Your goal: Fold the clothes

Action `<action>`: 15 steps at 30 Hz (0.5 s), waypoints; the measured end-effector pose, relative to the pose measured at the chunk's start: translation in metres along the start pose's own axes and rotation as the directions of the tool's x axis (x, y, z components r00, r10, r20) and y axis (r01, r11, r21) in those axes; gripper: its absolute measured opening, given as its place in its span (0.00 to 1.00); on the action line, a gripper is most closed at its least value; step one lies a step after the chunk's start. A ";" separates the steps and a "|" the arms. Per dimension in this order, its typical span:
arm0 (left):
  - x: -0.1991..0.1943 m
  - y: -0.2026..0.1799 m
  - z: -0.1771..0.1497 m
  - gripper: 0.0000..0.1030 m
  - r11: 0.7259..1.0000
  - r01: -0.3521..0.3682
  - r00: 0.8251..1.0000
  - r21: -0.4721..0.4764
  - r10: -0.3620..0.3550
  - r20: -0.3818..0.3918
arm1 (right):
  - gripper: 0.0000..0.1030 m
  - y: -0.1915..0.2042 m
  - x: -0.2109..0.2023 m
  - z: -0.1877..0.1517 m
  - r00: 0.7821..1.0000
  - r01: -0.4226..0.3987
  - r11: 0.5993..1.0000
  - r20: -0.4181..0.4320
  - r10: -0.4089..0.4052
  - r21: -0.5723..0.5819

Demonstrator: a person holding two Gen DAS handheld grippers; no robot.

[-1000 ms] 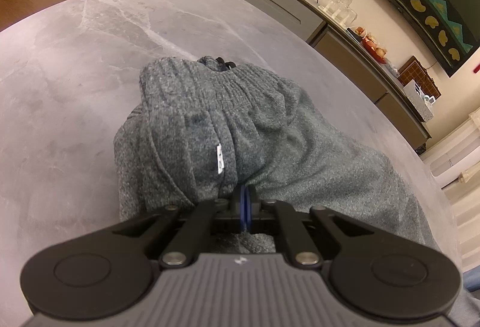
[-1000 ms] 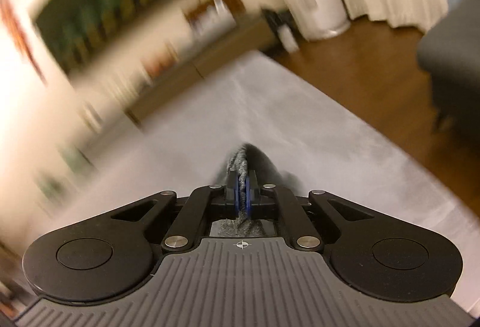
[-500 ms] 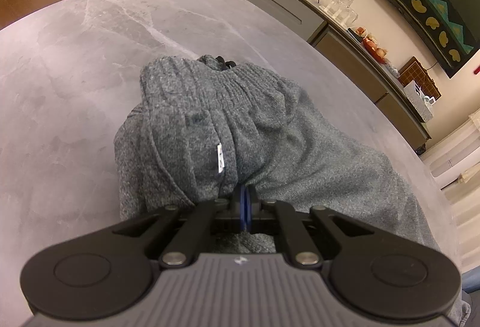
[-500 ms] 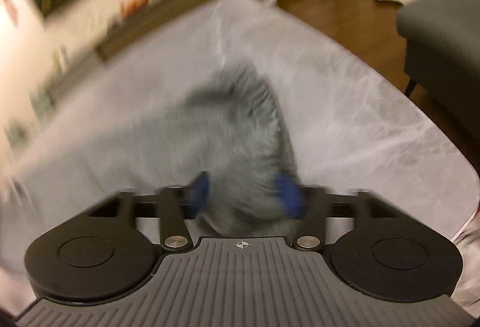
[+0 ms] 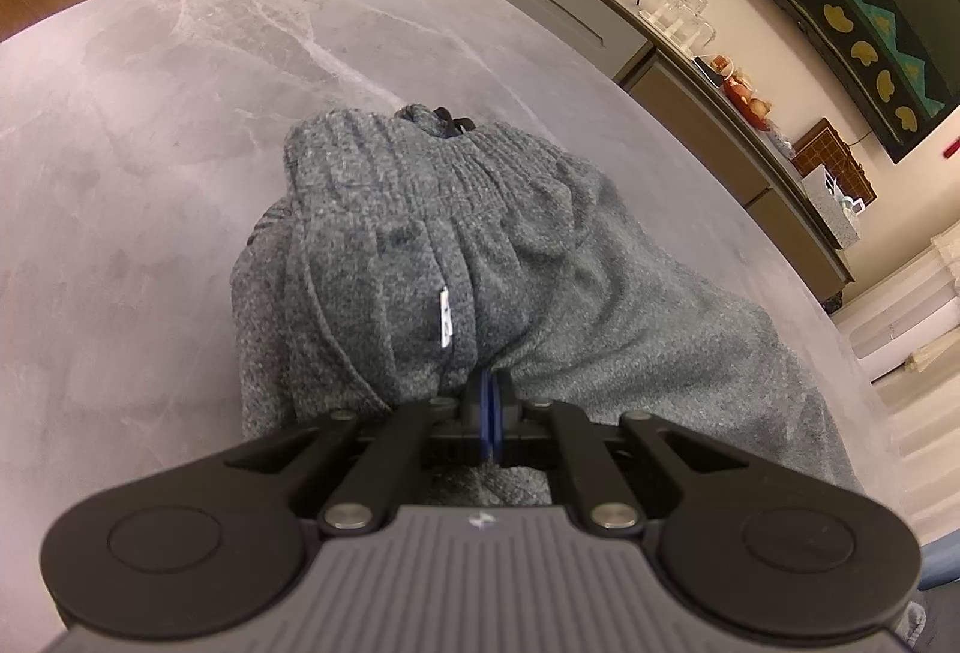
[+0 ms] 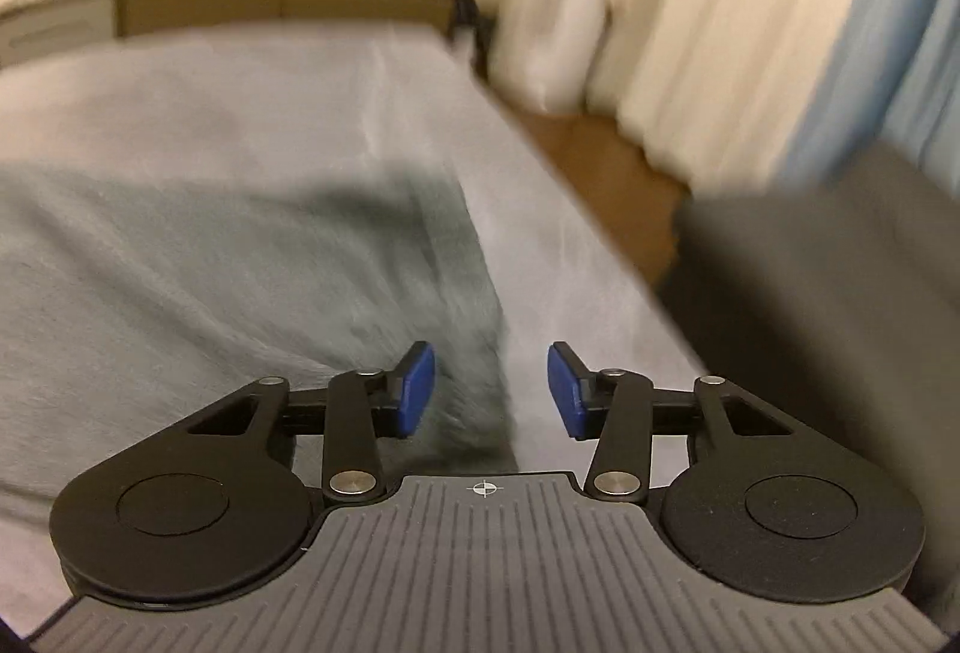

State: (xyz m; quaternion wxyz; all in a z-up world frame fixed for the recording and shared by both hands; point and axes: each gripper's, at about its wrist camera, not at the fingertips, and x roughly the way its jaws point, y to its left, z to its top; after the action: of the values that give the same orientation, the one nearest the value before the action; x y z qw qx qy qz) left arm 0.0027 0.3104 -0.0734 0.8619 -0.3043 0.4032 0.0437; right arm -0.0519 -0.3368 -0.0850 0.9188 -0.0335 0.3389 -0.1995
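grey marble tabletop (image 5: 150, 125) fills both views, carrying grey knit pants (image 5: 420, 245) bunched at the waistband. left gripper (image 5: 489, 413) is pinched closed on their fabric. right gripper (image 6: 491, 392) has just been opening, its blue pads (image 6: 414, 392) clear of the cloth below.

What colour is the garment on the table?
Heathered grey knit trousers with a ribbed waistband; clearest in the left wrist view, since the right one is blurred.

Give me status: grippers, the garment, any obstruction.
Left gripper shut on grey pants. Right gripper open, jaws just opening, pads clear of the cloth. Pants bunched on table. Nothing in the way.
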 end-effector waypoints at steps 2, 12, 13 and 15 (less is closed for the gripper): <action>0.000 0.000 0.000 0.05 1.000 -0.004 1.000 -0.001 0.004 0.000 | 0.51 0.014 -0.017 -0.005 0.980 -0.199 0.980 0.017 0.198 0.017; 0.049 -0.043 0.020 0.05 0.991 0.094 0.995 0.100 -0.089 -0.052 | 0.54 0.015 0.069 0.028 0.971 -0.173 0.984 -0.162 0.177 0.043; 0.054 -0.049 0.022 0.05 0.987 0.115 0.992 0.112 -0.109 -0.056 | 0.54 0.011 0.081 0.036 0.976 -0.145 0.988 -0.157 0.152 0.057; 0.060 -0.058 0.025 0.05 0.981 0.147 0.988 0.129 -0.139 -0.063 | 0.54 0.004 0.097 0.045 0.982 -0.093 0.988 -0.150 0.111 0.120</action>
State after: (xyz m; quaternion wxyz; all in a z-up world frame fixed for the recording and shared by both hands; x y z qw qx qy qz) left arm 0.0781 0.2666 -0.0758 0.8701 -0.2752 0.4054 -0.0537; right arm 0.0451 -0.3746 -0.1108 0.8989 0.0513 0.3993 -0.1729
